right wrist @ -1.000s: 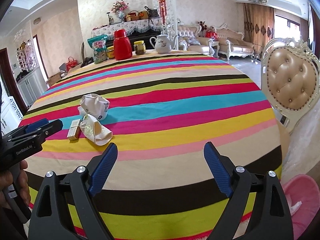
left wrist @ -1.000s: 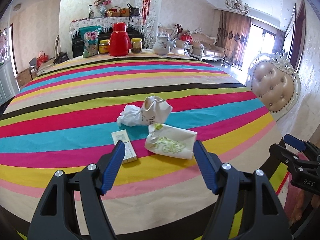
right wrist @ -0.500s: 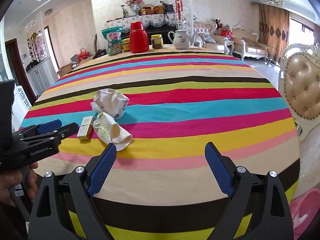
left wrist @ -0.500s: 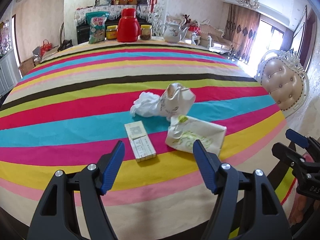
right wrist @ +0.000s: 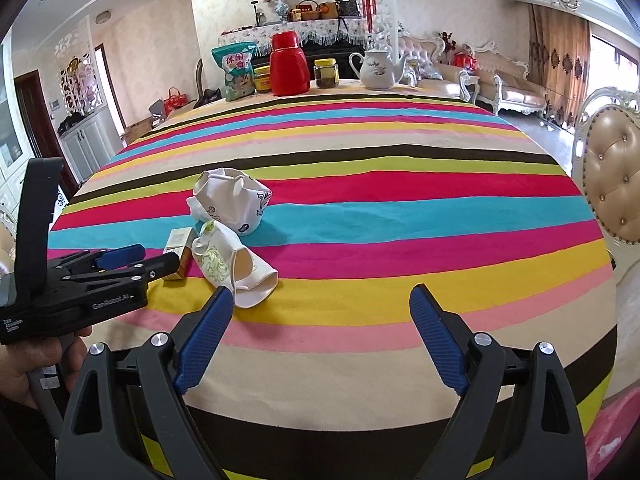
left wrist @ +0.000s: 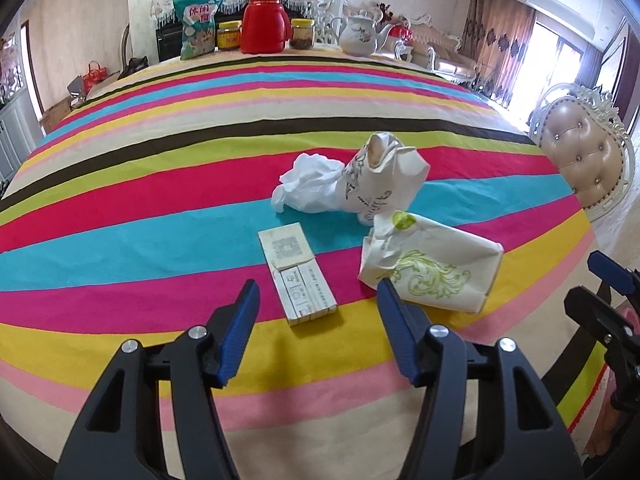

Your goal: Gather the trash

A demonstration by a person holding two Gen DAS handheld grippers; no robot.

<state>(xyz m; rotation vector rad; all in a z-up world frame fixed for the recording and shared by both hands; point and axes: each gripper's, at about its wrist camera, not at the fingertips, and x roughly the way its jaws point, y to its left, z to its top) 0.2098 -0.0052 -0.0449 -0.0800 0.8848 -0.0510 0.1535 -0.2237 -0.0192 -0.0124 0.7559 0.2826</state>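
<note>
Two crushed paper cups (left wrist: 430,268) beside box (left wrist: 298,276); left jaws closing, empty; right jaws spread, empty.

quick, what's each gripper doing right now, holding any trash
Left gripper: fingers closing, nothing gripped; the small box lies just ahead between them.
Right gripper: open, empty.

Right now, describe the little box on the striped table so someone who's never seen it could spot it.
Start at the striped tablecloth. Near its close edge lies a cluster of litter: two crushed paper cups and a crumpled white tissue. The small cardboard box lies flat just left of the green-patterned cup, the only flat, straight-edged, rectangular piece there.
</note>
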